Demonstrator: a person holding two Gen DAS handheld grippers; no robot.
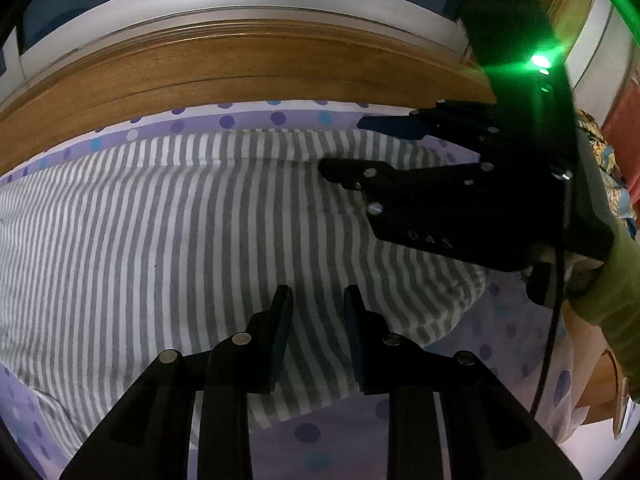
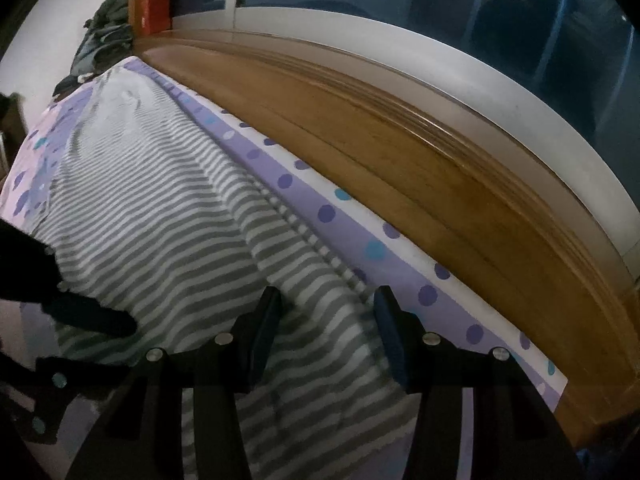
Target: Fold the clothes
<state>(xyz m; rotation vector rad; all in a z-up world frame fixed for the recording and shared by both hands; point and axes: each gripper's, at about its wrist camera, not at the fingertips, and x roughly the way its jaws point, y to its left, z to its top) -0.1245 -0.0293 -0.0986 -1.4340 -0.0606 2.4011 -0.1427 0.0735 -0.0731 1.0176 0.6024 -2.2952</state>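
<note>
A bedroom in a home: a bed (image 1: 320,440) covered by a lilac sheet dotted with purple and blue spots, with a striped grey-and-white garment (image 1: 180,240) spread over it. Along its far side runs a wooden ledge (image 2: 400,152) under a white-framed window (image 2: 440,4) (the glass looks dark). A heap of clothes (image 2: 106,40) sits in the far corner beside a red box (image 2: 156,8)
</note>
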